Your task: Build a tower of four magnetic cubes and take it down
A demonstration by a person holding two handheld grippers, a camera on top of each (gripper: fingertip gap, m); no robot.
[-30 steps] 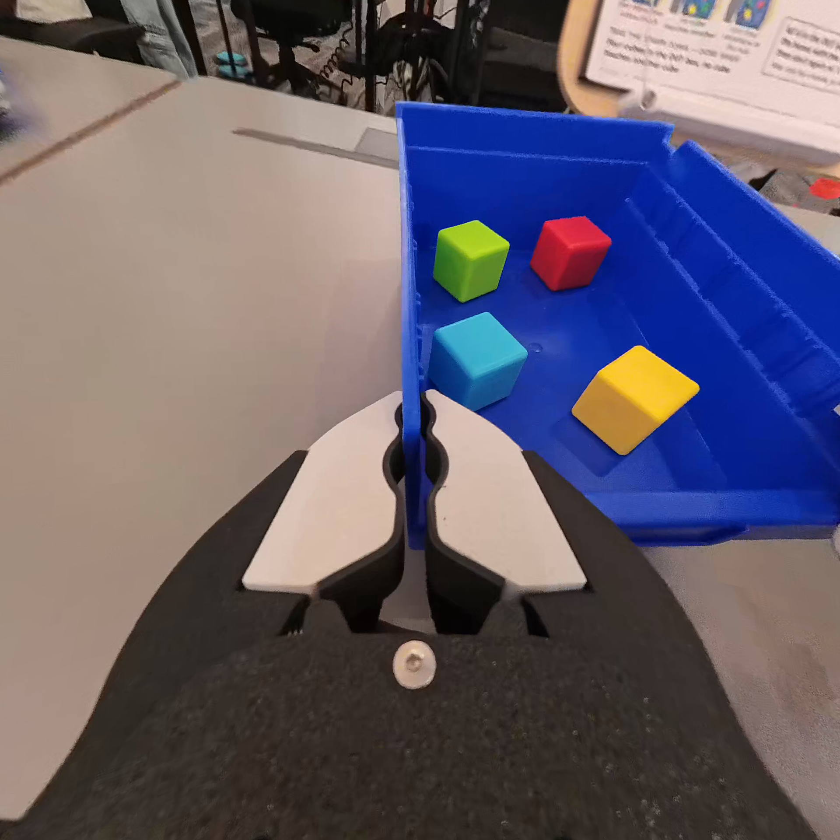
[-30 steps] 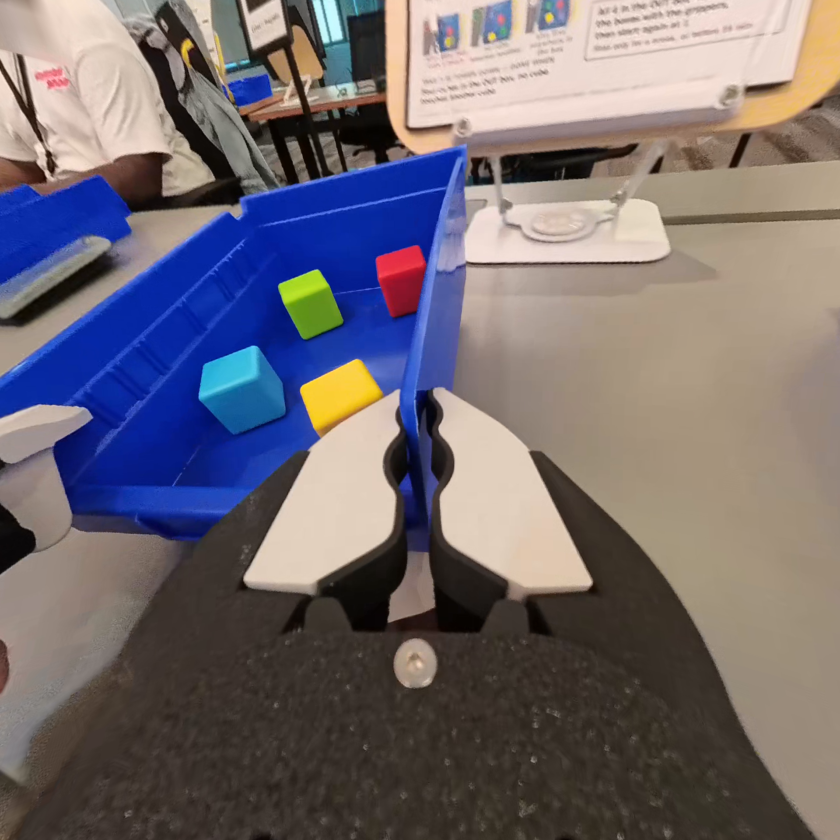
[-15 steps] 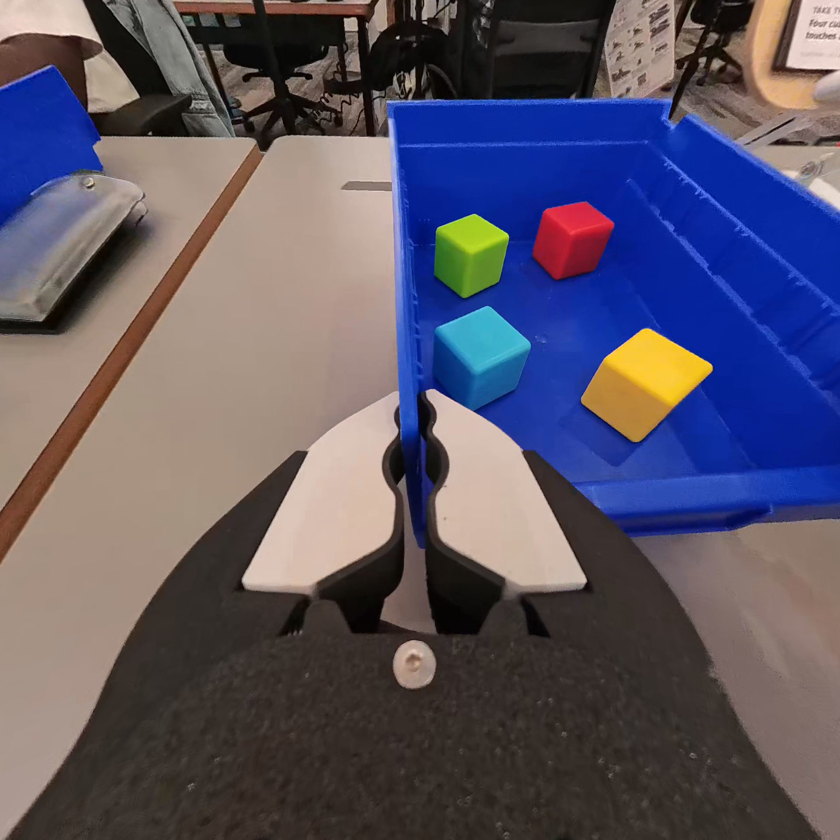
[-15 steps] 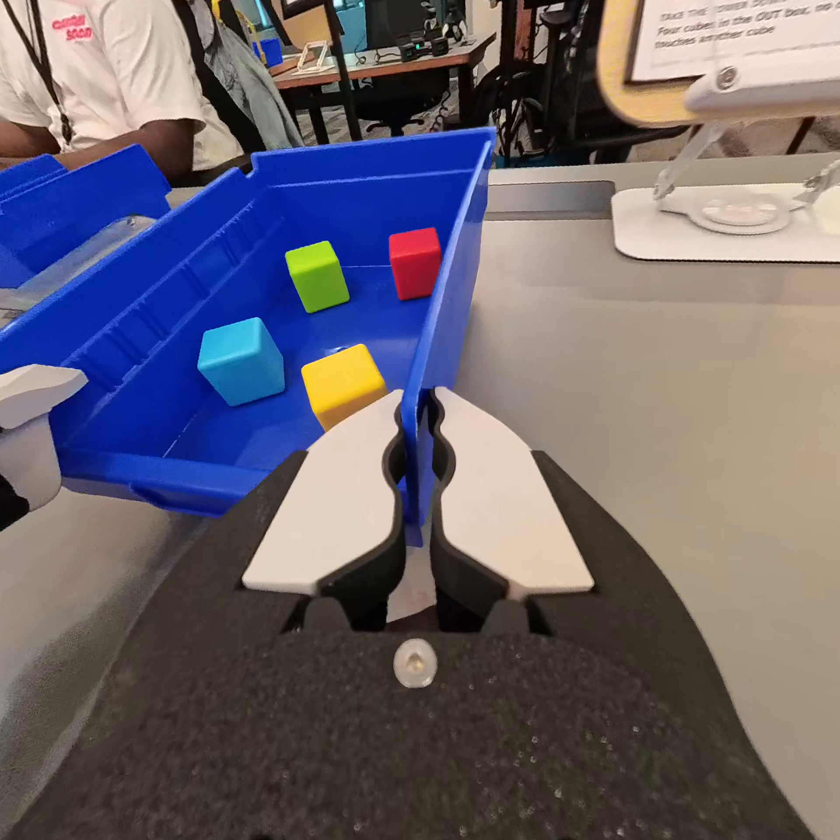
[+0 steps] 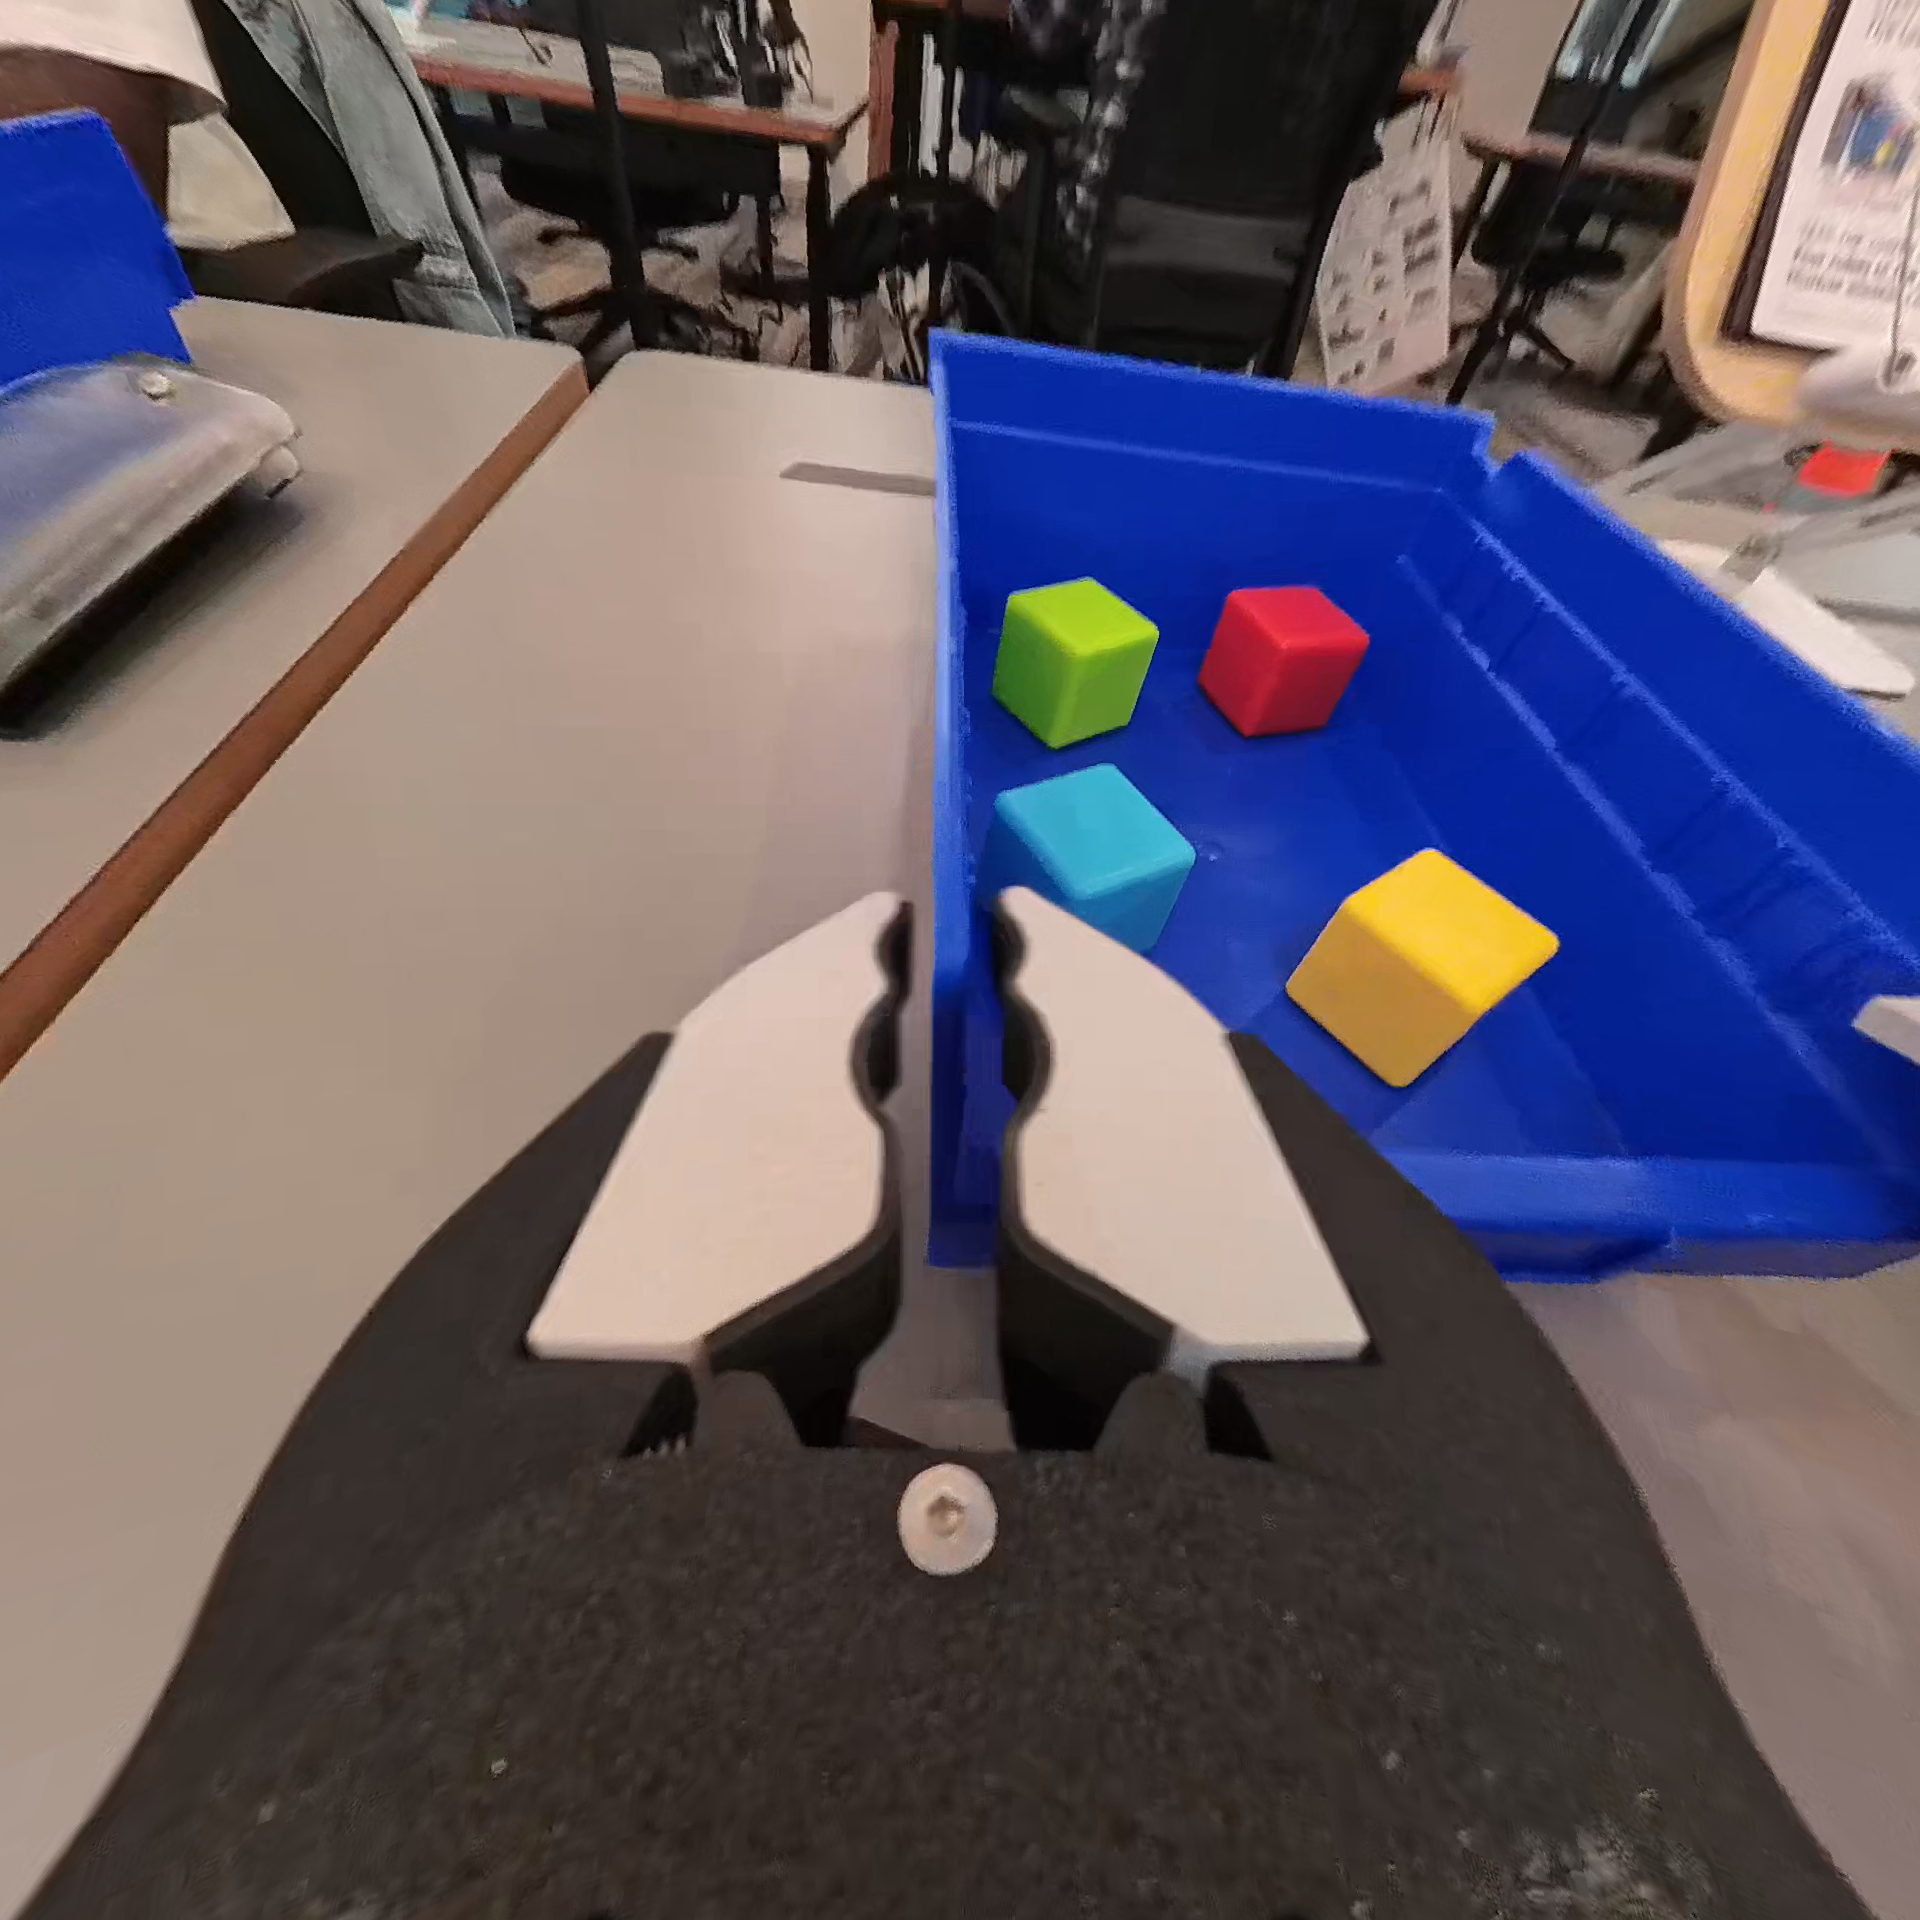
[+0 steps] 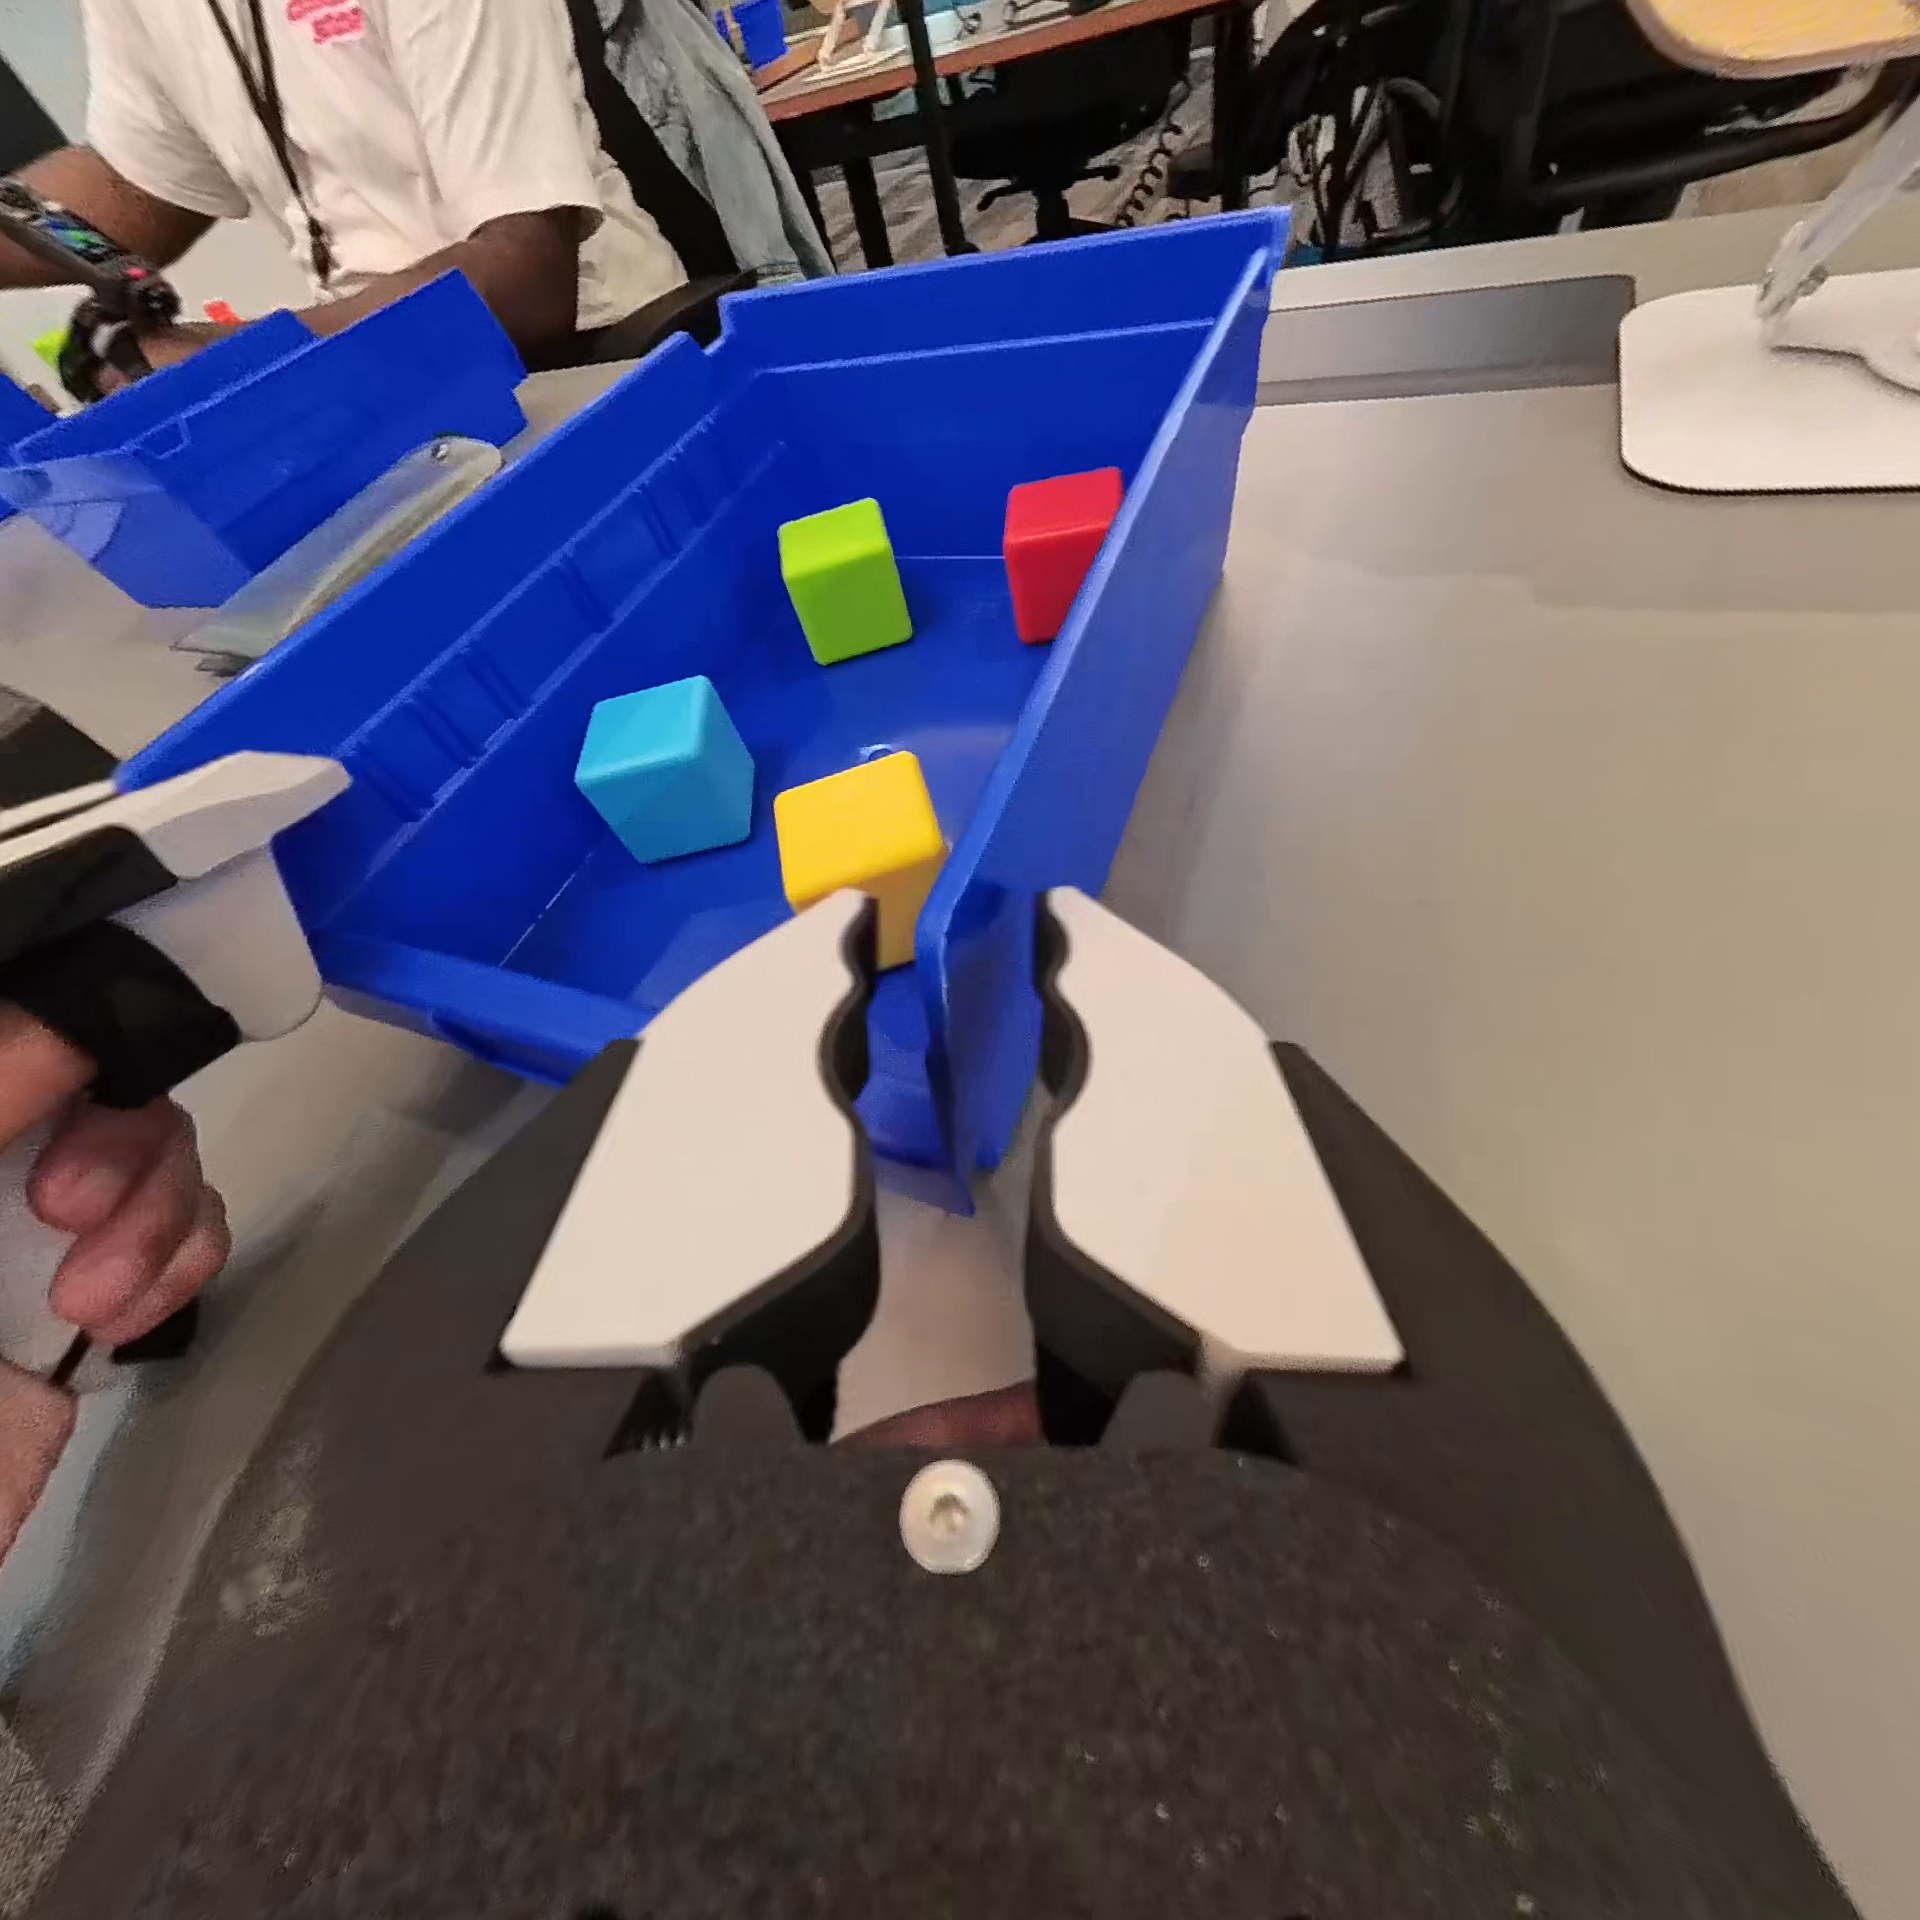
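Blue bin [image 5: 1714,727] on a grey counter [image 5: 623,831], four cubes lying apart on its floor, none stacked. Green cube [image 5: 1073,660] and red cube [image 5: 1283,658] toward the far wall; light blue cube [image 5: 1091,852] near the left wall, yellow cube [image 5: 1418,964] nearer the front, turned on the diagonal.

Left gripper [image 5: 948,914] straddling the bin's left wall at the near corner, jaws parted a little, a sliver of gap on the outer side of the wall, nothing clamped. Seen from the right wrist view as white fingers [image 6: 223,805] at the bin's near left corner, with a hand [image 6: 94,1226] wrapped round the handle.

Right gripper [image 6: 956,904] straddling the right wall [image 6: 1143,644] at its near end, jaws open wider than the wall, clear space on both sides, no grip on it. Yellow cube [image 6: 857,831] just beyond the inner fingertip.

Second blue bin [image 6: 270,447] on the neighbouring counter, a person in a white shirt [image 6: 343,135] behind it. White stand base [image 6: 1766,416] well off to the right.
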